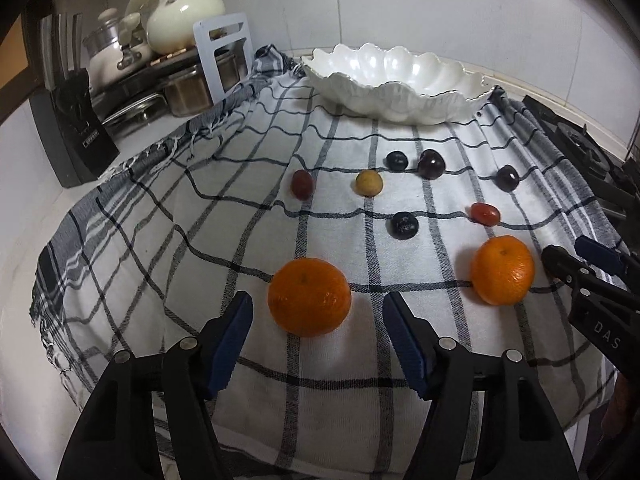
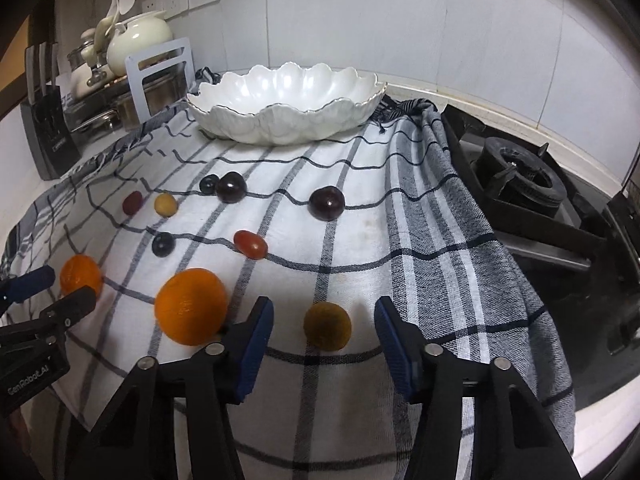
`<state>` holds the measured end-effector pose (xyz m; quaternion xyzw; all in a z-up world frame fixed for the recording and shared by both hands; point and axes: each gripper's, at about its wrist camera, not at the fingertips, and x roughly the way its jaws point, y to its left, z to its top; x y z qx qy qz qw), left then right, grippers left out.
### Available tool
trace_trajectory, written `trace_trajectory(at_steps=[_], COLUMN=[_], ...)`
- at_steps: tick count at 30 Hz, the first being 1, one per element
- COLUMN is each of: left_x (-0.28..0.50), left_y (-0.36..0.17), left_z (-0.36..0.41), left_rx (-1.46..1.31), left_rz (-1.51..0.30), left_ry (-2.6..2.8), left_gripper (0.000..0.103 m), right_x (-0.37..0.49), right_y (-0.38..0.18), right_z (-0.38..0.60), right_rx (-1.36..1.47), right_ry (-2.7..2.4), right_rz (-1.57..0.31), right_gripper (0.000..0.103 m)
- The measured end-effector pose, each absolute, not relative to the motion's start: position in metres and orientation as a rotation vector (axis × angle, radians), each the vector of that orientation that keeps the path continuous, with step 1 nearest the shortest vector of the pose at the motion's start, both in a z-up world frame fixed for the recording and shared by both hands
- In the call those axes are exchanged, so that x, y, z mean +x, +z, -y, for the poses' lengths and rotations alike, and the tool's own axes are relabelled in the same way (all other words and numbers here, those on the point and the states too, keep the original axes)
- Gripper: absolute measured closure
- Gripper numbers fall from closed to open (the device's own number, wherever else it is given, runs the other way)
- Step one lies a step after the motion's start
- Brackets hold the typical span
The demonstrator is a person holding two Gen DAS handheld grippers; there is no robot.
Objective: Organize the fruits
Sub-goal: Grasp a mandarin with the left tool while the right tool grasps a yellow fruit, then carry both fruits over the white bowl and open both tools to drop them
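Two oranges lie on a checked cloth: one just ahead of my open left gripper, the other to its right. A white scalloped bowl stands empty at the back. Between lie several small fruits: dark plums, a yellow one, red ones. In the right wrist view my open right gripper frames a brownish-yellow fruit without touching it; the orange sits left of it, the bowl behind.
A gas stove lies right of the cloth. A knife block, pots and a cream teapot stand at the back left. The wall is close behind the bowl.
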<state>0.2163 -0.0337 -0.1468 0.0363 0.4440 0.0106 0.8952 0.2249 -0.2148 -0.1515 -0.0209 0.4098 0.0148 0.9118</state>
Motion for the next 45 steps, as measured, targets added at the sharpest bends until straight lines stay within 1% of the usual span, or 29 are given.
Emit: trace_trajectory(at_steps=[5, 7, 8, 11, 13, 14, 15, 26, 35, 45], left_x=[0.224, 0.226, 0.227, 0.228, 0.228, 0.228, 0.228, 0.226, 0.226, 0.239], left_y=[-0.153, -0.156, -0.158, -0.158, -0.157, -0.157, -0.157, -0.148, -0.111, -0.069], left_z=[0.034, 0.035, 0.035, 0.037, 0.037, 0.037, 0.037, 0.036, 0.042, 0.046], left_rx=[0.063, 0.067, 0.07, 0.075, 0.075, 0.077, 0.082, 0.039, 0.051, 0.061], left_rz=[-0.936, -0.947, -0.949, -0.943, -0.941, -0.937, -0.933, -0.927, -0.837, -0.717], left_ry=[0.035, 0.033, 0.034, 0.042, 0.051, 0.058, 0.067, 0.055, 0.024, -0.011], left_gripper=[0.039, 0.043, 0.045, 0.046, 0.05, 0.054, 0.058, 0.059, 0.06, 0.06], right_x=[0.23, 0.231, 0.231, 0.232, 0.231, 0.231, 0.231, 0.228, 0.232, 0.243], right_y=[-0.158, -0.161, -0.162, -0.163, -0.164, -0.164, -0.164, -0.151, -0.123, -0.083], right_z=[0.215, 0.216, 0.216, 0.218, 0.218, 0.218, 0.218, 0.217, 0.217, 0.211], right_rx=[-0.039, -0.039, -0.039, -0.043, -0.047, -0.053, -0.06, -0.073, -0.065, -0.092], right_ry=[0.049, 0.047, 0.048, 0.056, 0.059, 0.06, 0.058, 0.084, 0.114, 0.124], right_rz=[-0.862, -0.87, -0.875, -0.888, -0.888, -0.887, -0.886, -0.846, -0.79, -0.684], right_gripper=[0.057, 0.063, 0.065, 0.07, 0.074, 0.075, 0.075, 0.075, 0.075, 0.075])
